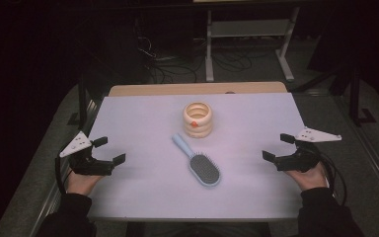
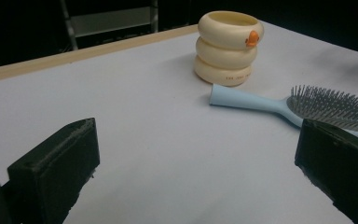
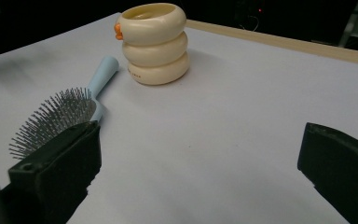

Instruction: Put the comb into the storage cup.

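While both hands are kept low at the near edges of the desk (image 1: 143,197), the left claw (image 1: 109,150) is held with its jaws spread wide and nothing between them, and the right claw (image 1: 279,147) is likewise held agape and empty at the opposite side. A light blue hairbrush (image 1: 200,162) is laid flat near the middle of the desk, roughly midway between the two claws and well apart from each; its bristles are turned upward and its handle is pointed toward the far side. Just beyond the handle's tip a cream holder (image 1: 198,119), shaped like three stacked rings with a small orange mark on its top ring, is stood upright. From the left gripper view, a narrow gap appears to be left between handle and holder, though contact cannot be ruled out from above. Small lettering is seen on the holder's lowest ring, too fine to be read. Cables and a metal frame are seen on the dark floor behind.
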{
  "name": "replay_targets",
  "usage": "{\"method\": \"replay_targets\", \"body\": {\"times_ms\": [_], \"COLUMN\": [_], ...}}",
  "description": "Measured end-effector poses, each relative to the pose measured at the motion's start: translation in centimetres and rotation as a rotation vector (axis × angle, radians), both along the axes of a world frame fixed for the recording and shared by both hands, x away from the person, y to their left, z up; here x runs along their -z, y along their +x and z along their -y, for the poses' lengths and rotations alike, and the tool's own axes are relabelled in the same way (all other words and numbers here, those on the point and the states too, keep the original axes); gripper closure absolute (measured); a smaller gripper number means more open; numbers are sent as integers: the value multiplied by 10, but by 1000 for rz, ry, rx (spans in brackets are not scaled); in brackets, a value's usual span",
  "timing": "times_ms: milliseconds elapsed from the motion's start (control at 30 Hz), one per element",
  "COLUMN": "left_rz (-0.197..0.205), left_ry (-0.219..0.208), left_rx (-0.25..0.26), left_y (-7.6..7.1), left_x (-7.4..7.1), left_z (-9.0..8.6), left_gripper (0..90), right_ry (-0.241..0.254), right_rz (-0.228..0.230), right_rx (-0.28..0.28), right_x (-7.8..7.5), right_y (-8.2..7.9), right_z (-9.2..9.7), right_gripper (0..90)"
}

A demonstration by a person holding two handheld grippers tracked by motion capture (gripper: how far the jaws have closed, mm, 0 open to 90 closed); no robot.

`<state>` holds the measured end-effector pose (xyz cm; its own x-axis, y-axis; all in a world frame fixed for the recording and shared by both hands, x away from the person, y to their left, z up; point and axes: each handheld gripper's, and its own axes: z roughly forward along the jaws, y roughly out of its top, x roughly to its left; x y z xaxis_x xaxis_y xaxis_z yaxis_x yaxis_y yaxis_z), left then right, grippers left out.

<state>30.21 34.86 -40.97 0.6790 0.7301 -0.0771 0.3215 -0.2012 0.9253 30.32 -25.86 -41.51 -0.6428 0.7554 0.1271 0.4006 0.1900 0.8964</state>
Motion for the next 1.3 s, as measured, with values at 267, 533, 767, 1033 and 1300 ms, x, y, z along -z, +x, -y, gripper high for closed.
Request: {"method": "replay_targets", "body": {"times_ms": [267,533,767,1033,1300], "left_rz": [9,12,5,5,0], "left_ry": [6,40,58,78,92], "left_rx": [39,63,79,109,156], "left_y": [3,10,17,28,39], "left_x": [-14,-32,-38,-46,-56], "left_z": [5,9,13,23,35], "left_gripper": [0,0,0,0,0], "right_ry": [-5,0,-3,-2,-5], "right_rz": [-3,-4,-6,-5,-11], "right_rx": [-7,-8,-11,-12,-13], "right_x": [0,0,0,0,1], "right_y": [0,-1,-1,-1,0], "right_z": [-1,-1,-1,-1,-1], "right_gripper": [0,0,0,0,0]}}
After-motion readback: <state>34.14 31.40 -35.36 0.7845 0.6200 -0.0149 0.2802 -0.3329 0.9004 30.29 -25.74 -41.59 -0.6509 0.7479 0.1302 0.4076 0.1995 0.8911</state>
